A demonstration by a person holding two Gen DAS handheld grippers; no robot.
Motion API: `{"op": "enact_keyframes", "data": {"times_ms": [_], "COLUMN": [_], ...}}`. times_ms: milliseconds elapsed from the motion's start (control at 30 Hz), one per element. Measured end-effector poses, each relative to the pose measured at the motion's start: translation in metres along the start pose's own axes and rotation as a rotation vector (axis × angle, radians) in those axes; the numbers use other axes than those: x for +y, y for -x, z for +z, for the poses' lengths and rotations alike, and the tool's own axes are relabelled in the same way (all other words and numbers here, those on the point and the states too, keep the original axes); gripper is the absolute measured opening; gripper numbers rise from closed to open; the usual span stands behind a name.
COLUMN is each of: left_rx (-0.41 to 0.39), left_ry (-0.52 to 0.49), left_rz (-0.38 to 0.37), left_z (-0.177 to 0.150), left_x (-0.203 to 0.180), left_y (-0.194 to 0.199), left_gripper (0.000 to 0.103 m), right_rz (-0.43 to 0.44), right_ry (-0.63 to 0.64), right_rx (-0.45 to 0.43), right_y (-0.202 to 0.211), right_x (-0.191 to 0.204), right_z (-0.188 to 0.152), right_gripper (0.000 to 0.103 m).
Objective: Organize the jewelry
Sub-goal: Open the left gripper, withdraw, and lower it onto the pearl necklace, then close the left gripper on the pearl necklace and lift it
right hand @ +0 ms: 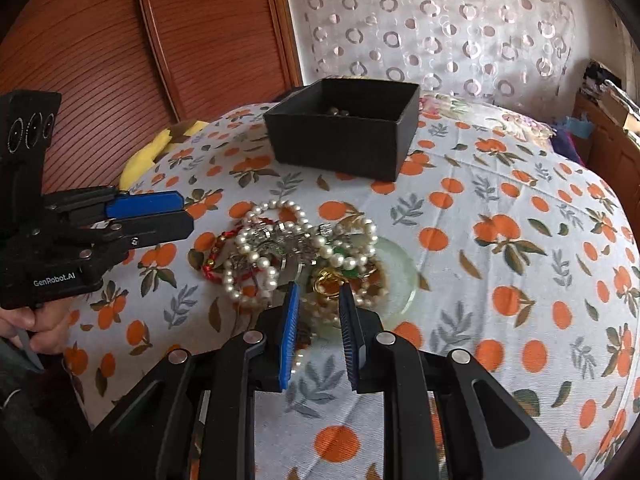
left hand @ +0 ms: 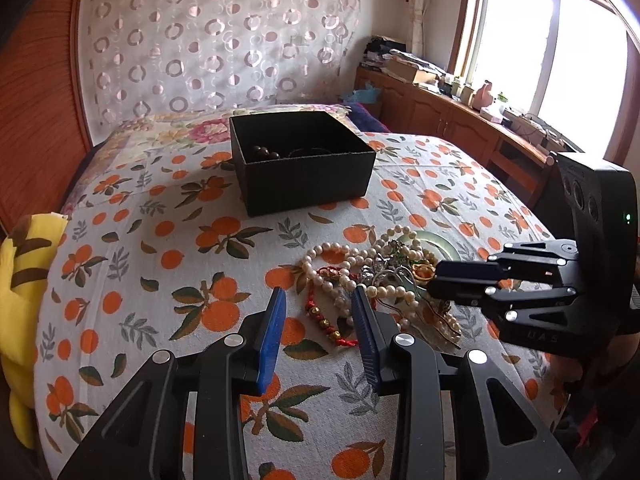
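Note:
A tangled jewelry pile (left hand: 376,276) of pearl strands, a red bead bracelet (left hand: 328,320) and gold pieces lies on the orange-print bedspread, partly on a pale green glass dish (left hand: 436,242). My left gripper (left hand: 320,296) is open, its blue fingers straddling the red bracelet at the pile's near edge. My right gripper (right hand: 318,292) is open over the gold pieces (right hand: 330,282) on the dish (right hand: 396,280); it also shows in the left wrist view (left hand: 434,278). The pile (right hand: 280,248) lies just ahead of it. A black open box (left hand: 302,158) with dark beads inside stands behind the pile.
A yellow plush toy (left hand: 24,276) lies at the bed's left edge. A wooden headboard (right hand: 200,40) and curtain stand behind the box (right hand: 344,128). A wooden cabinet with clutter (left hand: 460,120) runs under the window at right.

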State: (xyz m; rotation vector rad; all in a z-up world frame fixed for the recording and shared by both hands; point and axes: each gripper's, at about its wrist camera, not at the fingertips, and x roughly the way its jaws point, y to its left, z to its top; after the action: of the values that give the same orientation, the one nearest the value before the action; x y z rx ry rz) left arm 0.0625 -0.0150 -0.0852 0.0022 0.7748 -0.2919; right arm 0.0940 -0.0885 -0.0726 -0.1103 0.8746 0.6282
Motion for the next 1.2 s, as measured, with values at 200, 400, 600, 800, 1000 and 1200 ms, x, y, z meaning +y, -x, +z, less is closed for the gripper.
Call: {"op": "enact_keyframes", "data": {"times_ms": [200, 400, 600, 800, 1000, 1200], "left_rx": [0.004, -0.004, 0.0, -0.001, 0.001, 0.024], "left_ry": [0.001, 0.01, 0.008, 0.007, 0.004, 0.01], "left_rz": [-0.001, -0.004, -0.008, -0.01, -0.021, -0.038], "left_z": [-0.002, -0.004, -0.004, -0.004, 0.002, 0.02], "left_x": [0.0, 0.002, 0.001, 0.0, -0.001, 0.009], "left_y": [-0.001, 0.0, -0.001, -0.001, -0.006, -0.023], "left_gripper": [0.032, 0.032, 0.032, 0.032, 0.032, 0.032], "right_rz": [-0.01, -0.019, -0.052, -0.076, -0.109, -0.143], "right_ry": [0.012, 0.038, 0.019, 0.003, 0.018, 0.042], "right_rx": [0.002, -0.017, -0.039, -0.084, -0.164, -0.202], "right_y": [0.0, 0.008, 0.019, 0.035, 0.062, 0.076], "right_x": [0.003, 0.004, -0.012, -0.023, -0.028, -0.031], "right_z": [-0.001, -0.006, -0.004, -0.001, 0.013, 0.03], "right_gripper": [0.024, 0.015, 0.005, 0.005, 0.005, 0.005]}}
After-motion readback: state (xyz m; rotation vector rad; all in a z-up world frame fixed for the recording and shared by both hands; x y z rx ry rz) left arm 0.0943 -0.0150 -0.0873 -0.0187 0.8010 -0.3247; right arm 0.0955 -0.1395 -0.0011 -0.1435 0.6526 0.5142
